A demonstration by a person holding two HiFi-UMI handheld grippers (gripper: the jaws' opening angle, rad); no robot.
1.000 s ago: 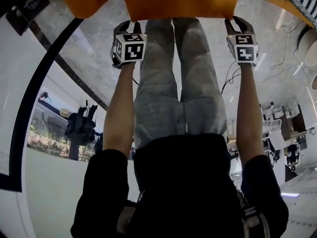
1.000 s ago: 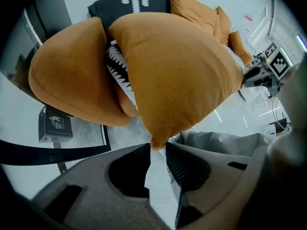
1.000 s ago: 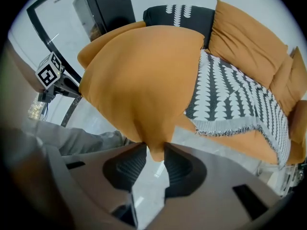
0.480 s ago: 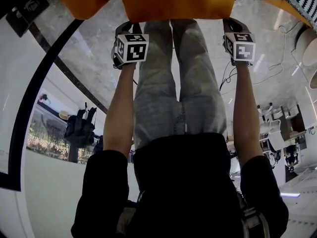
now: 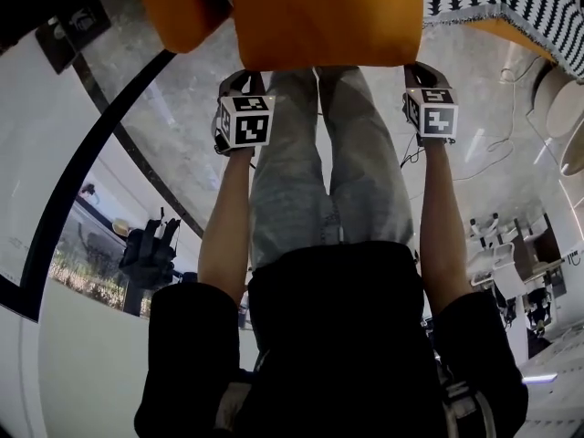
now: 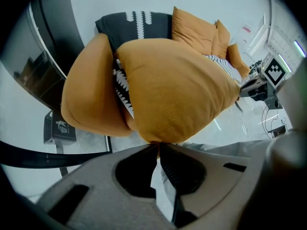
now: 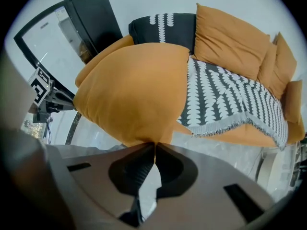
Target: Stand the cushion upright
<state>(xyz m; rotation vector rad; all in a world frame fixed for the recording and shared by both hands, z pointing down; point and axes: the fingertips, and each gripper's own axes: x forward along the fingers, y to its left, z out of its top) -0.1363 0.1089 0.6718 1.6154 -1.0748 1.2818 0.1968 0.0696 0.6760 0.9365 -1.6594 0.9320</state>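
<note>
clamped on the orange cushion's (image 5: 324, 16) near corners, left gripper (image 6: 157, 145) and right gripper (image 7: 154, 145) alike; right just pinched shut, edge since lifted before the sofa (image 7: 261, 139); ready for tipping upright

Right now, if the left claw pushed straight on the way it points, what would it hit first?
The orange cushion: the left claw is shut on its corner, so nothing lies between them.

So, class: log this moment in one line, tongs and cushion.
item: plump orange fabric cushion | left tongs: shut on one near corner | right tongs: shut on the other near corner
</note>
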